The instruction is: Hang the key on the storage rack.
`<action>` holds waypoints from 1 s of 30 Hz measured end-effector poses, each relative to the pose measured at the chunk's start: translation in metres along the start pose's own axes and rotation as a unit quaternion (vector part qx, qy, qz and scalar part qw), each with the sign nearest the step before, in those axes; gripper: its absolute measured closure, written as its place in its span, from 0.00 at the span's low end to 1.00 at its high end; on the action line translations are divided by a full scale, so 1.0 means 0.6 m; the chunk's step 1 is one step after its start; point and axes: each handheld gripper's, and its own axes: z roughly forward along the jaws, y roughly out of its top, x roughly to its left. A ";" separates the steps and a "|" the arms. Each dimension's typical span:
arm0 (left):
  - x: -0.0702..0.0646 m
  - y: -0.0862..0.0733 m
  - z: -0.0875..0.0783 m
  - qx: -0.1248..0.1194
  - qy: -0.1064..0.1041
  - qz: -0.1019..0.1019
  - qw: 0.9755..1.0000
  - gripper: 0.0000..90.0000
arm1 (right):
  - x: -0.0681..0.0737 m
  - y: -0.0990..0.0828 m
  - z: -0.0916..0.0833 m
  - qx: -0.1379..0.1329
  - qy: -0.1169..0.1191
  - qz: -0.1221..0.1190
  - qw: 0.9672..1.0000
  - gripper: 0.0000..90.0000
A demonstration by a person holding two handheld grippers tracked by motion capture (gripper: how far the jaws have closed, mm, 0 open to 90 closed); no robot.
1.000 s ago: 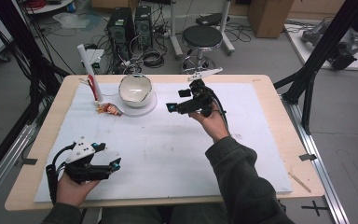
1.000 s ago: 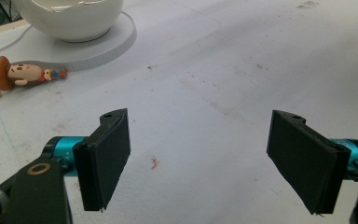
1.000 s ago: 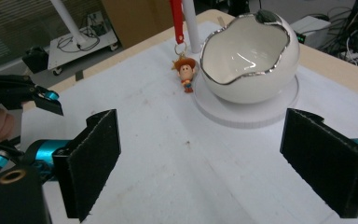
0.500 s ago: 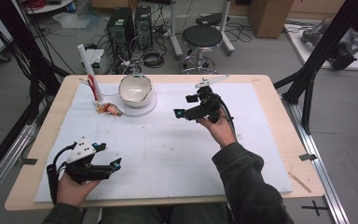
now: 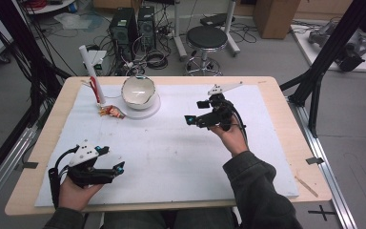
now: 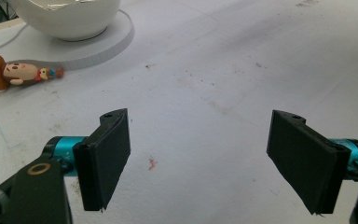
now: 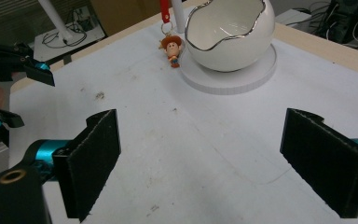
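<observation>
Right gripper (image 5: pixel 194 120) hangs mid-table, jaws wide and empty, aimed at cowboy keychain (image 7: pixel 172 48) lying just beside white bowl (image 7: pixel 229 35); left gripper (image 5: pixel 116 168) rests near, jaws apart, clear of the approach

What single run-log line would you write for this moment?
left hand-held gripper: open, empty, near table edge | right hand-held gripper: open, empty, raised mid-table, aimed toward bowl | keychain figure: on mat beside bowl, untouched
</observation>
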 end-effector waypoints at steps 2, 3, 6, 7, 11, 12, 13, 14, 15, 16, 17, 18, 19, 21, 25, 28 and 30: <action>0.000 0.000 0.000 0.000 0.000 0.000 1.000 0.24 | -0.001 -0.003 -0.003 0.000 0.000 0.000 1.000 0.12; 0.000 0.000 0.000 0.001 -0.001 0.000 1.000 0.24 | -0.001 -0.006 -0.005 0.001 -0.001 0.001 1.000 0.12; 0.000 0.000 0.000 0.002 -0.001 0.000 1.000 0.24 | -0.003 -0.015 -0.008 0.004 -0.004 0.006 1.000 0.12; 0.000 0.000 0.000 0.001 -0.001 0.000 1.000 0.24 | -0.004 -0.018 -0.009 0.003 -0.004 0.005 1.000 0.12; 0.001 0.000 0.000 0.001 -0.001 -0.002 1.000 0.24 | -0.003 -0.029 -0.014 0.006 -0.007 0.004 1.000 0.12; 0.000 0.000 0.001 0.001 -0.001 -0.003 1.000 0.24 | -0.004 -0.033 -0.016 0.007 -0.007 0.003 1.000 0.12; 0.000 0.000 0.001 0.001 -0.002 -0.002 1.000 0.24 | -0.004 -0.034 -0.018 0.008 -0.009 0.006 1.000 0.12; 0.000 0.000 0.001 0.001 -0.001 -0.002 1.000 0.24 | -0.005 -0.037 -0.020 0.006 -0.009 0.005 1.000 0.12; 0.000 0.000 0.001 0.001 -0.002 -0.003 1.000 0.24 | -0.005 -0.039 -0.021 0.005 -0.009 0.007 1.000 0.12; 0.000 0.000 0.001 0.001 -0.001 -0.002 1.000 0.24 | -0.005 -0.041 -0.023 0.004 -0.011 0.006 1.000 0.12; 0.000 0.000 0.001 0.001 0.000 -0.001 1.000 0.24 | -0.005 -0.043 -0.025 0.004 -0.011 0.006 1.000 0.12; 0.000 0.000 0.001 0.002 -0.001 -0.001 1.000 0.24 | -0.005 -0.045 -0.026 0.004 -0.011 0.007 1.000 0.12; -0.001 0.000 0.001 0.001 -0.001 -0.002 1.000 0.24 | -0.005 -0.047 -0.028 0.004 -0.011 0.006 1.000 0.12; -0.001 0.001 0.002 0.002 -0.002 -0.001 1.000 0.24 | -0.006 -0.052 -0.031 0.007 -0.014 0.007 1.000 0.12; -0.001 0.001 0.002 0.001 -0.002 -0.002 1.000 0.24 | -0.007 -0.063 -0.040 0.007 -0.017 0.010 1.000 0.12; 0.000 0.001 0.002 0.003 -0.003 0.001 1.000 0.24 | -0.008 -0.071 -0.045 0.004 -0.021 0.010 1.000 0.12; -0.001 0.001 0.002 0.001 -0.002 -0.001 1.000 0.24 | -0.008 -0.077 -0.049 0.002 -0.022 0.014 1.000 0.12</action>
